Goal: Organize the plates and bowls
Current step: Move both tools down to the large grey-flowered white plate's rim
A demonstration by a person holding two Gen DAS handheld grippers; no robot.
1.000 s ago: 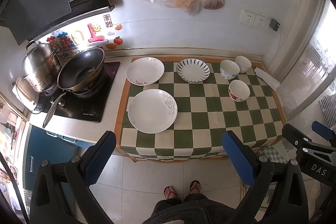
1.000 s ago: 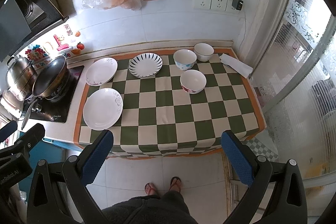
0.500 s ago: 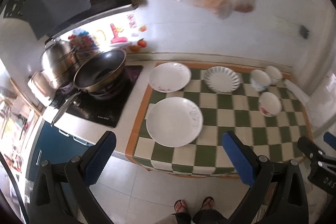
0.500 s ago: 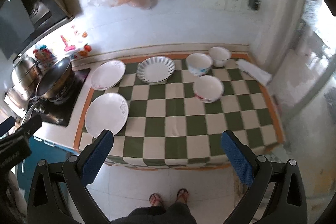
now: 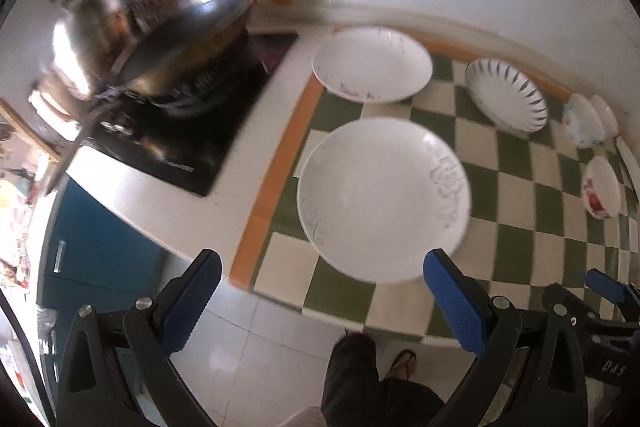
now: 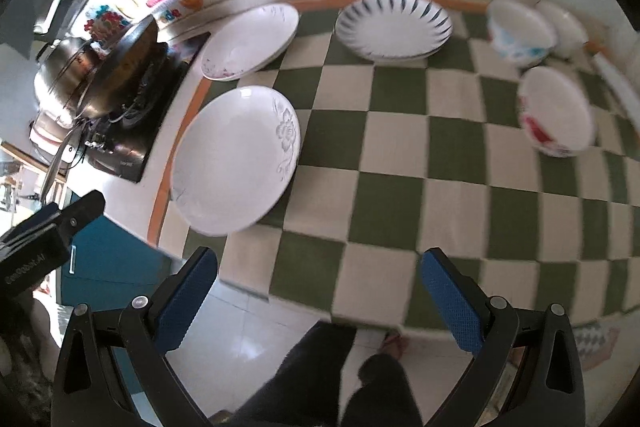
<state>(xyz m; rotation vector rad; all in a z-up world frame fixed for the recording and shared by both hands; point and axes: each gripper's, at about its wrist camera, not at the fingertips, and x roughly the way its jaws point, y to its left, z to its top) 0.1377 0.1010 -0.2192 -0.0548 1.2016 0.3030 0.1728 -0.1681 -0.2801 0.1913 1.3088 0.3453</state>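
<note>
Both tools hang above the near edge of the tabletop (image 6: 400, 187), which wears a green-and-cream checked cloth with an orange border. The left tool (image 5: 320, 291) has its blue-padded fingers spread wide and holds nothing; its right finger (image 5: 452, 303) overlaps the near rim of the large white plate (image 5: 380, 195) in the left wrist view, though whether they touch cannot be told. The right tool (image 6: 316, 291) is likewise released and empty, over the cloth's front edge. That large plate, with a grey flower on its rim, lies at the near left of the cloth, close to the orange border. Behind it sits a second white plate (image 6: 252, 41) with purple marks, at the far left corner. A plate with dark blue radial strokes (image 6: 394, 27) lies to the right of that, along the back edge. 3 bowls cluster at the far right: a blue-patterned bowl (image 6: 520, 33), a plain white bowl (image 6: 564, 27) just beside it, and a red-flowered bowl (image 6: 556, 111) nearer. The middle and near right of the cloth are bare squares. Left of the cloth, a wok (image 6: 124, 63) sits on a black cooktop (image 5: 192, 139), with a steel pot (image 6: 64, 75) behind it. The views are motion-blurred.
</note>
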